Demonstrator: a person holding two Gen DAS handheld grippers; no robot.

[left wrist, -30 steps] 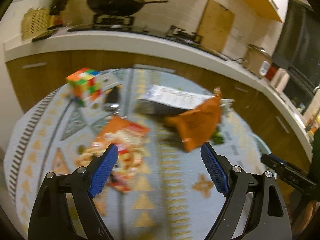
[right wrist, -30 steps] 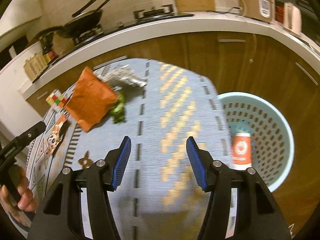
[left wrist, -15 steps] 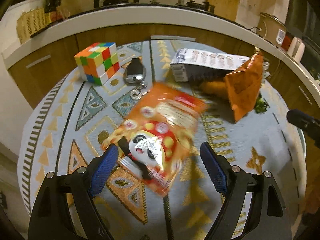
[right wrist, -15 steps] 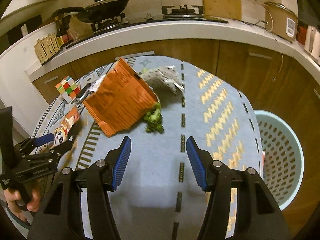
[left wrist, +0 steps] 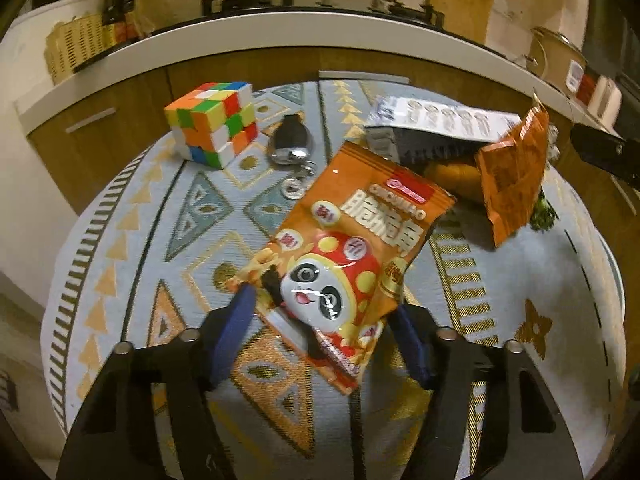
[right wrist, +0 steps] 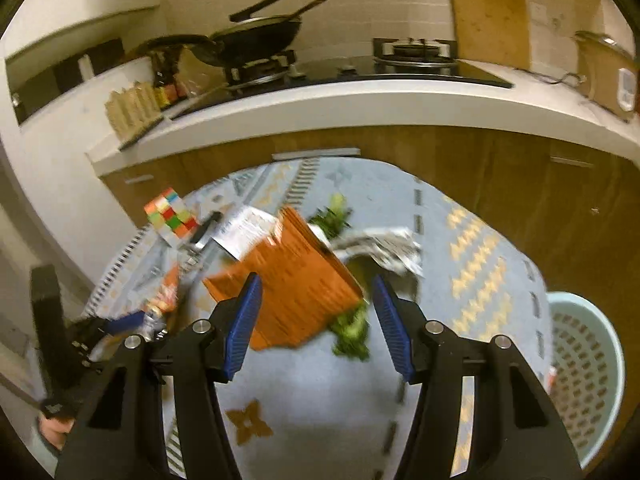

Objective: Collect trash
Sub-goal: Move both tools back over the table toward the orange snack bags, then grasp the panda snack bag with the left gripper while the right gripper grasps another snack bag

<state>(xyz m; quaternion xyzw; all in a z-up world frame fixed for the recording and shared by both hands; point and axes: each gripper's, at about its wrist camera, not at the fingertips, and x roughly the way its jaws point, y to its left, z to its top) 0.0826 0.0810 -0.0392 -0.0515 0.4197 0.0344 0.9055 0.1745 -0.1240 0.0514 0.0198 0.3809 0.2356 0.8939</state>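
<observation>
Left tool spread wide, straddling the panda snack bag's near end on the rug. Right tool apart over the orange wrapper; basket at the rug's right edge.

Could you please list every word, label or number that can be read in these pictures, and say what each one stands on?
"脆脆熊": large white characters on the panda snack bag, which lies between the fingers of the left gripper.
Red brand badge above them on the same bag: small Latin capitals, too small to read surely.
Round red-and-white badges on the bag: single characters, too blurred to read.
White printed packet: rows of print, illegible.
Plain orange bag before the right gripper: no readable text.
</observation>
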